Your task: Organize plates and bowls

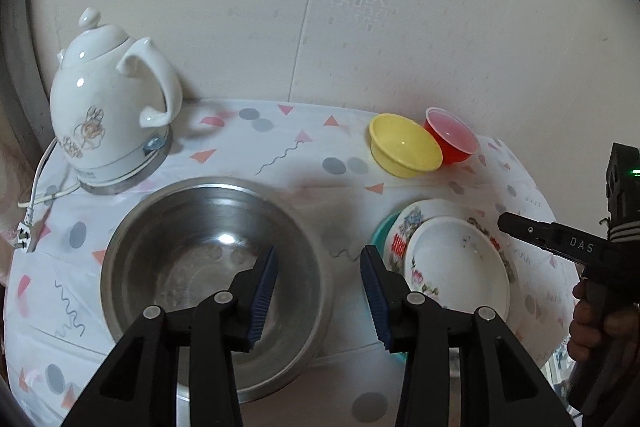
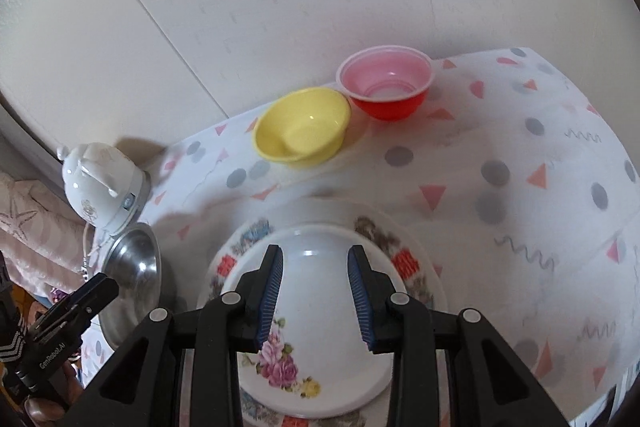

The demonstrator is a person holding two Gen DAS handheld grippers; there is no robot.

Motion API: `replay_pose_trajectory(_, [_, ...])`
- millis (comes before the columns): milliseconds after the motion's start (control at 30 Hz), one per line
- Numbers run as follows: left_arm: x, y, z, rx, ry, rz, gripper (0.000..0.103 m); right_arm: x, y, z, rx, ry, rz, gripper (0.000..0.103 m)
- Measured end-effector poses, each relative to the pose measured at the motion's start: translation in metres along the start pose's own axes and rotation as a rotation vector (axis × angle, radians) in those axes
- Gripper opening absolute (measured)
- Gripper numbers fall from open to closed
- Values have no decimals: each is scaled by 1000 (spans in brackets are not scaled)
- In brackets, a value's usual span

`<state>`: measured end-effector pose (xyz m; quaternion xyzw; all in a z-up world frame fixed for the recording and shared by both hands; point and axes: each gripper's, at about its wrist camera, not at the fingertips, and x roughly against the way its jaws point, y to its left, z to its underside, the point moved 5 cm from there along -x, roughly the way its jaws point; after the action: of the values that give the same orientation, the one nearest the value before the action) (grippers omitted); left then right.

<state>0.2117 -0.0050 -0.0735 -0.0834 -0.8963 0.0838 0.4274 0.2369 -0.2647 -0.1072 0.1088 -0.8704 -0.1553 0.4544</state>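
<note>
Steel bowl (image 1: 216, 279) sits below the open, empty left tool (image 1: 318, 291); the right tool (image 2: 316, 295) (also open, empty) hovers over stacked plates (image 2: 320, 307), bowls probably next.

- Below our left gripper (image 1: 319, 291), the steel bowl (image 1: 168, 227) is losing its near rim behind our own arms.
- Just right of that gripper, a teal plate (image 1: 378, 237) is showing only a sliver of rim under the patterned plate (image 1: 412, 223), so we are not telling its full shape.
- Beneath our right gripper (image 2: 315, 293), the white dish (image 2: 316, 371) is hiding most of the patterned plate, whose near edge is running off the frame.
- Far left of the right gripper, the kettle (image 2: 100, 187) is looking too distorted to read its decoration.
- The lettering on both plates is blurring beyond reading.
</note>
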Motion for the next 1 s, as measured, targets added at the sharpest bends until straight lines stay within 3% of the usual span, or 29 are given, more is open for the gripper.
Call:
replay_pose_trajectory(267, [-29,-22,-28,45,27,-1,43,-14,-19,-30,22,-6,-33,19])
replay_pose_trajectory(600, [-79,-43,-59,63,103,-10,40,-58,-33,-67,-30,48,-102,19])
replay_pose_trajectory(867, [-123,-50,-86,90,161,50,29,-98,-39,-90,-68,81,-110,19])
replay_pose_trajectory(1000, [-144,-55,-96,92,178,64,28,-114,-44,-95,-87,98,-96,19])
